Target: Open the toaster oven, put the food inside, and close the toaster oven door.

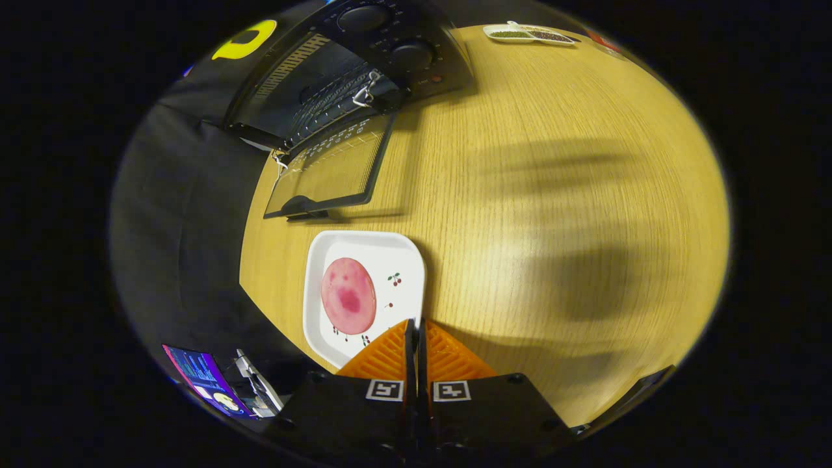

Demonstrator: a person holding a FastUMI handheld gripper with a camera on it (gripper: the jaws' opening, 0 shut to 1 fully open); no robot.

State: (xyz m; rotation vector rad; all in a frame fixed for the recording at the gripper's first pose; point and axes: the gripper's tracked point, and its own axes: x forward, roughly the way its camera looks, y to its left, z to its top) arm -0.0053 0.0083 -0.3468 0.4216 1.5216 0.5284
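Observation:
A black toaster oven (364, 58) stands at the far left of the wooden table, its glass door (331, 172) folded down flat and the wire rack inside showing. Nearer to me sits a white square plate (403, 253) with small cherry prints, holding a round pink slice of food (348, 296). My gripper (416, 325) hangs over the plate's near right corner, fingers pressed together with nothing between them. The pink slice lies just ahead and to the left of the fingertips.
A white divided dish (530, 34) with dark contents rests at the table's far edge. The table's left edge (250, 260) drops off to dark cloth beside the plate. A phone with a lit screen (205, 380) lies below, left of my gripper. Bare wood (552, 195) spreads to the right.

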